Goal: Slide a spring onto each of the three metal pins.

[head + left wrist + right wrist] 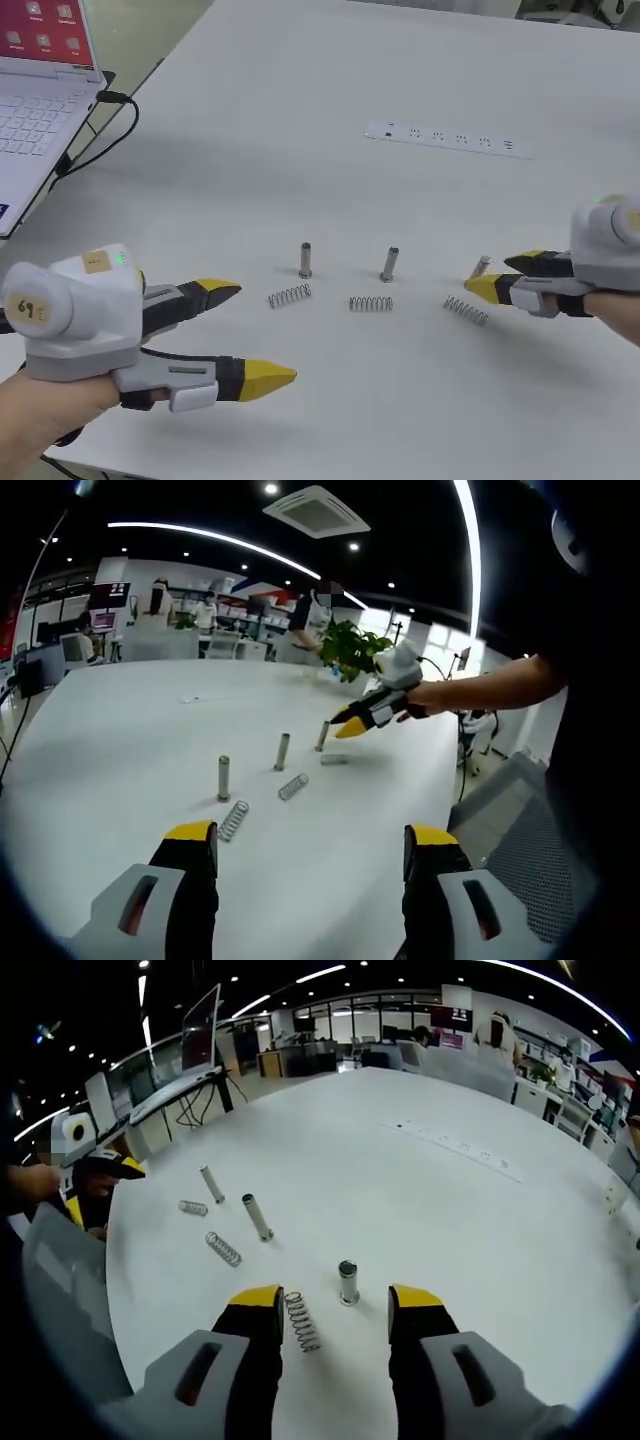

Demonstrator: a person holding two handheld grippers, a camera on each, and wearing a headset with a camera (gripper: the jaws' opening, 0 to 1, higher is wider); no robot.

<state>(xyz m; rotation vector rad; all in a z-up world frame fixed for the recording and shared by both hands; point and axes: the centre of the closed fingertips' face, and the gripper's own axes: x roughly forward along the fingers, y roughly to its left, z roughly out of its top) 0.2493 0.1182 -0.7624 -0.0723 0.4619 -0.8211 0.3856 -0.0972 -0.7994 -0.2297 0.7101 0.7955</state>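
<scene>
Right gripper (335, 1300) agape, spring (299, 1320) between its jaws beside a metal pin (347, 1282). Judged light, squashy, roll-prone: pinch mid-coil, gently. Left gripper (310, 833) agape, empty.

Left gripper (262, 332) and right gripper (488, 274): yellow tips, black middles, pale grey bodies. Between them, silver-grey pins (390, 263) and springs (371, 303) on a plain white table (300, 150).

The left claw (262, 332) and the right claw (490, 274) both gape open, well apart
</scene>
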